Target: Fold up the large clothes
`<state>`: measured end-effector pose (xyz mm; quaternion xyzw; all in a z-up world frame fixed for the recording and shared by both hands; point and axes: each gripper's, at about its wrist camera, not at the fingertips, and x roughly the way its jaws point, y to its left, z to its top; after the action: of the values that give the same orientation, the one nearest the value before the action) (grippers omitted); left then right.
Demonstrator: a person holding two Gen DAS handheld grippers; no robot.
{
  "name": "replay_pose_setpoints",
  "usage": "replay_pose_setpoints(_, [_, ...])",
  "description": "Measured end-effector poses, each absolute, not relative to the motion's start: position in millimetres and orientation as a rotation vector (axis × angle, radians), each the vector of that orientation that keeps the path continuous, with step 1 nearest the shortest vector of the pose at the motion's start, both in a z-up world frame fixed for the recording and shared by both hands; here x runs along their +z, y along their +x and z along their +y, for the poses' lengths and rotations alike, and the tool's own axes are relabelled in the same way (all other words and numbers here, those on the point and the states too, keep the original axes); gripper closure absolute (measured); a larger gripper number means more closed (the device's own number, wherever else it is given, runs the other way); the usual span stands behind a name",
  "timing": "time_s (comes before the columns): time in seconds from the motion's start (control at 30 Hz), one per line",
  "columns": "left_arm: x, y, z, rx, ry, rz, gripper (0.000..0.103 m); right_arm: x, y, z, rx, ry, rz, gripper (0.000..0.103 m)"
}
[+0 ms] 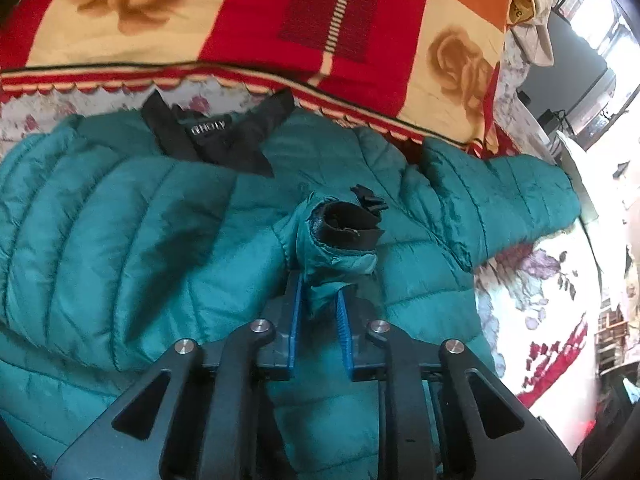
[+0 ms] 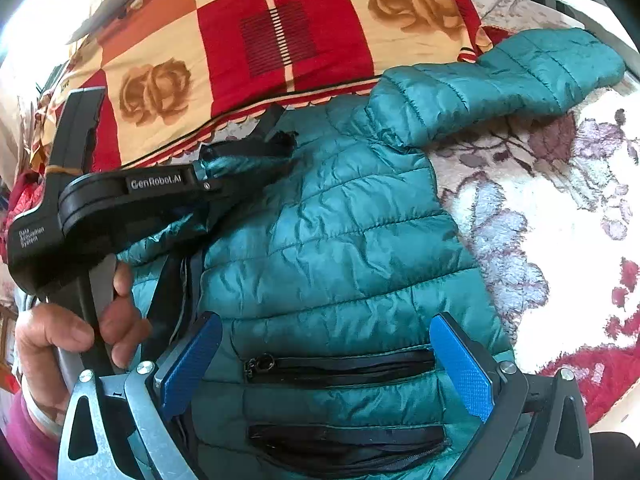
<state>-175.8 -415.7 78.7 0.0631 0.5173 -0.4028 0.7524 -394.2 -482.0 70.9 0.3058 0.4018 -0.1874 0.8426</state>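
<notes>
A teal quilted puffer jacket [image 1: 132,216] with a black collar [image 1: 216,136] lies spread on a bed. My left gripper [image 1: 318,296] is shut on the cuff end of one teal sleeve [image 1: 332,248], with its black inner cuff [image 1: 350,226] sticking out past the fingertips, held over the jacket's chest. In the right wrist view the jacket [image 2: 340,232] fills the middle, its other sleeve [image 2: 500,76] stretched to the upper right. My right gripper [image 2: 324,344] is open and empty over the lower body, above two black zip pockets [image 2: 340,364]. The left gripper [image 2: 224,176] shows there too, holding the sleeve.
A red and cream rose-patterned blanket [image 1: 320,20] lies bunched behind the jacket. A white floral bedsheet [image 2: 540,220] lies to the right. A hand [image 2: 60,340] holds the left gripper's handle. Room furniture [image 1: 580,80] stands beyond the bed's right edge.
</notes>
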Motion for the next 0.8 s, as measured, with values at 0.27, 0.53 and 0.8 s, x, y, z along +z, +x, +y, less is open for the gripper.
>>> replay_pose_setpoints(0.27, [83.7, -179.8, -403.2, -0.954, 0.097, 1.194, 0.055, 76.7, -397.1, -487.9, -0.381, 0.688, 0.827, 0.000])
replay_pose_setpoints(0.53, [101.6, -157.8, -341.5, -0.897, 0.011, 1.189, 0.055, 83.9, -383.5, -486.8, -0.364, 0.681, 0.823, 0.000])
replay_pose_setpoints(0.8, [108.5, -118.7, -257.0, -0.605, 0.040, 1.057, 0.055, 90.4, -345.3, -489.2, -0.341, 0.674, 0.824, 0.000])
